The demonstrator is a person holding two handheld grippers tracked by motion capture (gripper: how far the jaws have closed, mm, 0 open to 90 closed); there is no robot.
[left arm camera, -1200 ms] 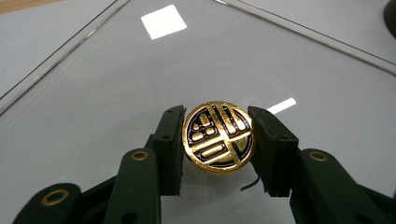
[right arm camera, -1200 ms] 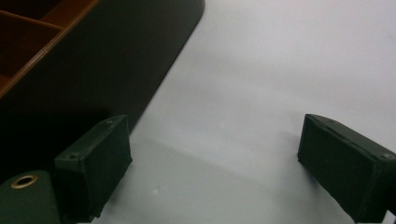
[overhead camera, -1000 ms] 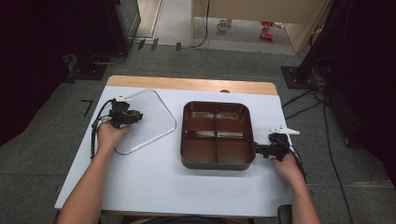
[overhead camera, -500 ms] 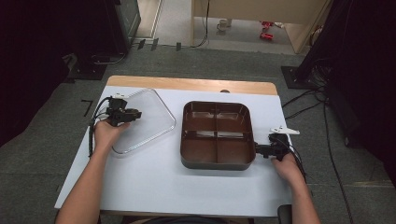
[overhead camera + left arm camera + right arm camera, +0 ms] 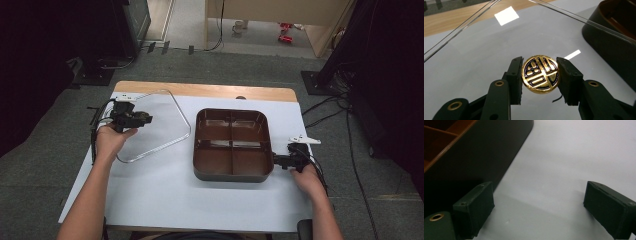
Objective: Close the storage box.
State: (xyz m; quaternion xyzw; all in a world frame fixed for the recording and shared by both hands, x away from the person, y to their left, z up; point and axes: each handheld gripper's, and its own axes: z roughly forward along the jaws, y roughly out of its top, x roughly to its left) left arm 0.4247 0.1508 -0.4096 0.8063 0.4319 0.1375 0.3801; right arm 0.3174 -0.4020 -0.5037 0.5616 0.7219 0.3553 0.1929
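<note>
A clear, rounded-square lid (image 5: pixel 161 126) lies over the left part of the table. At its centre is a round gold knob (image 5: pixel 541 74) with a black emblem. My left gripper (image 5: pixel 141 119) is shut on that knob, one jaw on each side of it. The lid's far edge (image 5: pixel 564 13) runs close to a dark brown tray (image 5: pixel 196 146) with four compartments at the table's middle. My right gripper (image 5: pixel 276 161) rests low on the table at the tray's right near corner. It stands open (image 5: pixel 540 190), with the tray wall (image 5: pixel 474 152) just beside one jaw and not touching it.
The pale blue-grey table (image 5: pixel 150 200) has a wooden strip (image 5: pixel 200 90) along its far edge. Cables (image 5: pixel 325 115) and dark equipment stands (image 5: pixel 320 80) sit on the floor beyond and to the right. Bare tabletop lies in front of the tray.
My left gripper and the lid have shifted slightly, staying shut on the knob. The right gripper and the tray have not moved.
</note>
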